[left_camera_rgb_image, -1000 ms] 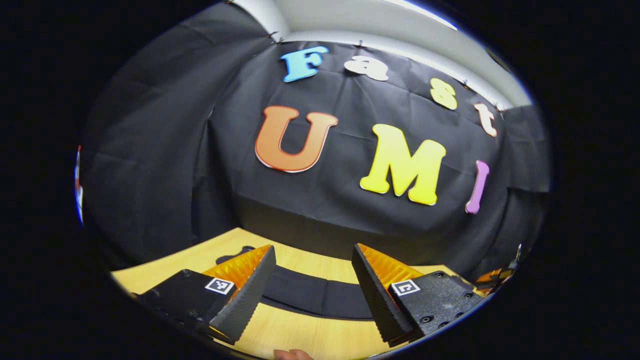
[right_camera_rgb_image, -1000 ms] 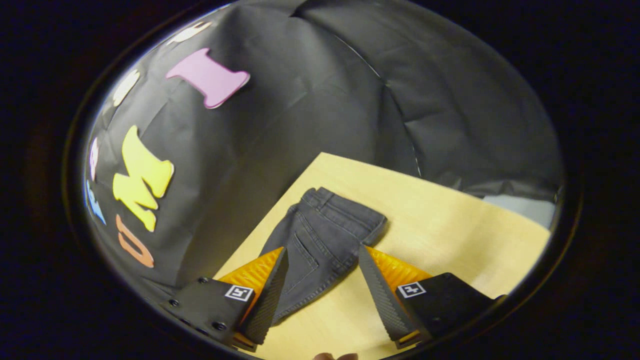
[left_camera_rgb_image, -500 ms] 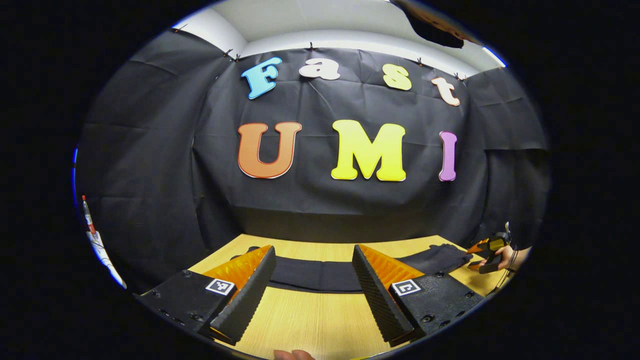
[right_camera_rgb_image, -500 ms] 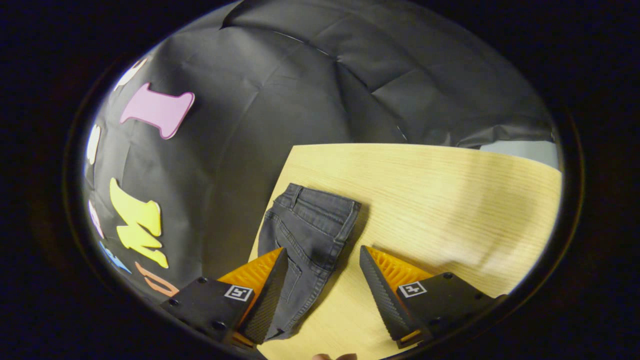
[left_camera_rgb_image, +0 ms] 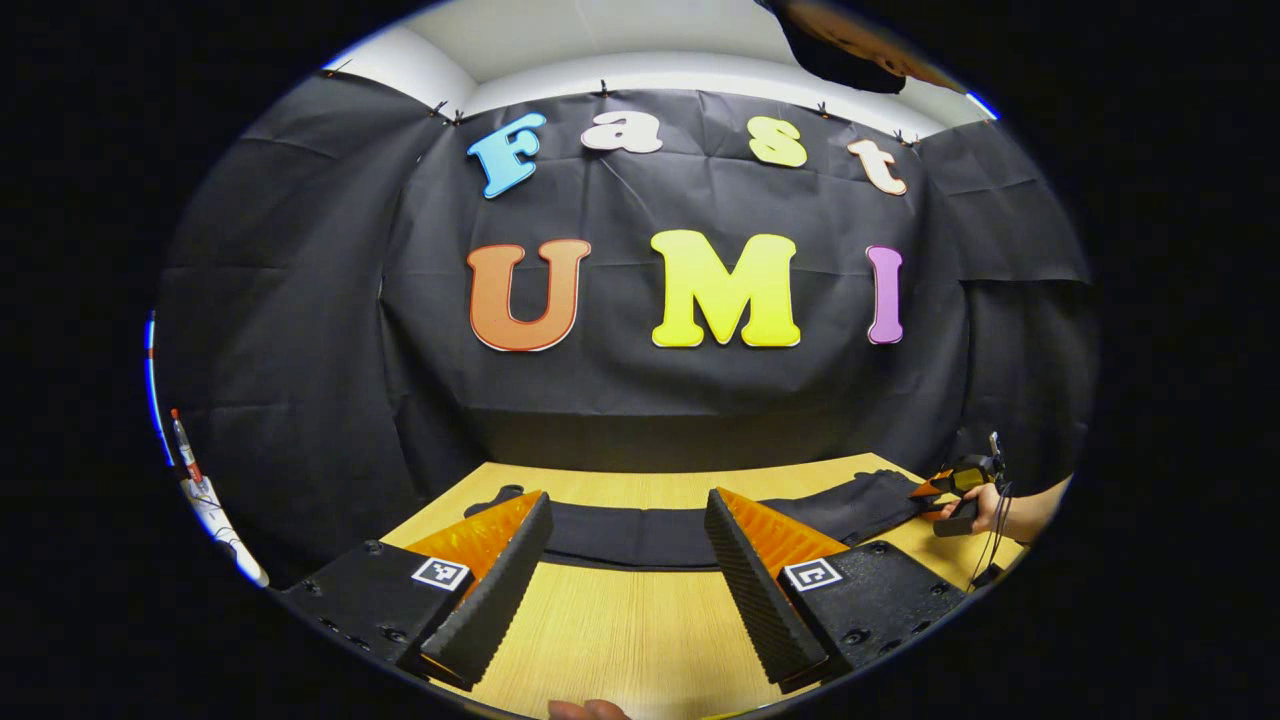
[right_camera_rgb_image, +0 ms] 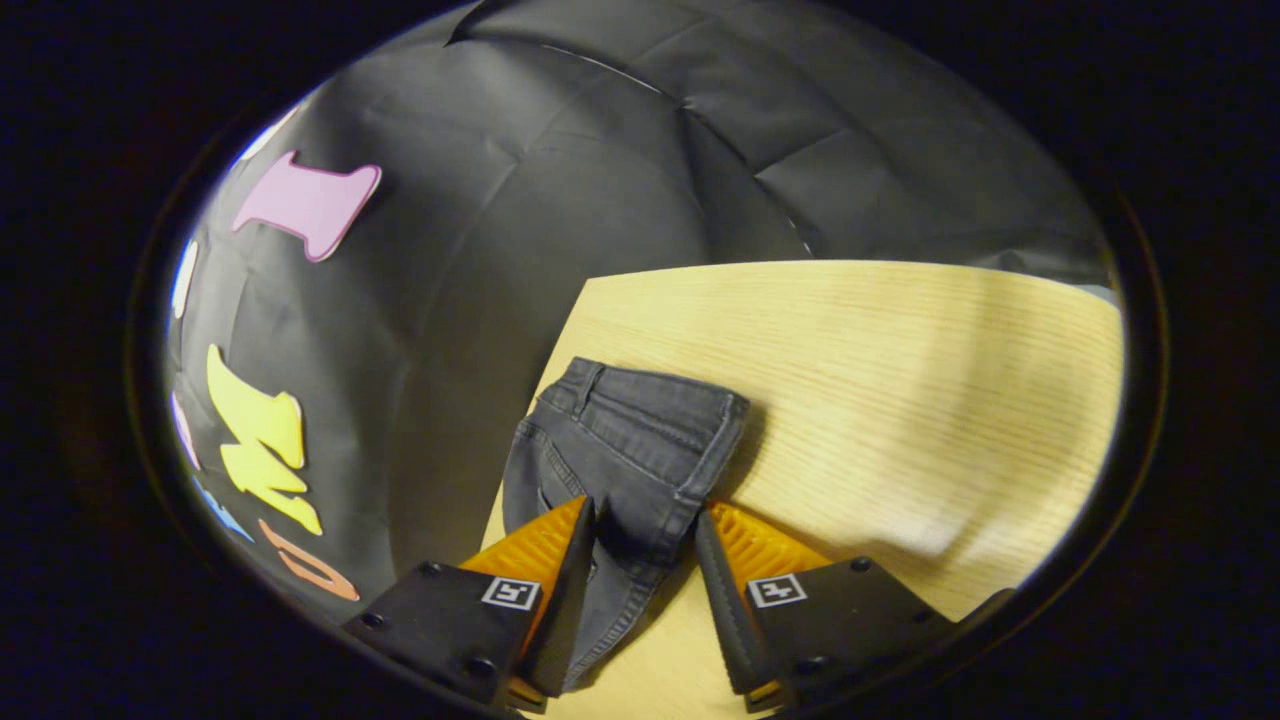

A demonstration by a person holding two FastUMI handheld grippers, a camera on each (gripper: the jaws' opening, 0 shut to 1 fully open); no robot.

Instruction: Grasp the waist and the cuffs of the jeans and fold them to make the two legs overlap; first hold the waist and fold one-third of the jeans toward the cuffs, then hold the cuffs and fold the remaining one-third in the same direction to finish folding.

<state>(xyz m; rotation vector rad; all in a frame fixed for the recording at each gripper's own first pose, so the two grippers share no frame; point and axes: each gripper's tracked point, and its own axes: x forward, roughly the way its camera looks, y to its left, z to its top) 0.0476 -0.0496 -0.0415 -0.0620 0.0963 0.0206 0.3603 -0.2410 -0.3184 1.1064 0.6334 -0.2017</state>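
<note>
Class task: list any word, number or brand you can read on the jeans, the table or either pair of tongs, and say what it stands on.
Jeans: no readable text or brand.
Table: none.
Left tongs and right tongs: square markers, a black-and-white pattern, no words or numbers.

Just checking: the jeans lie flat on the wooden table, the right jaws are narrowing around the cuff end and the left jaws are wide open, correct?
Not quite. In the right gripper view the right gripper is narrowing around the waist end of the jeans, where belt loops and a pocket show, not the cuffs. The rest stands: jeans on the wooden table, left gripper wide open.
</note>
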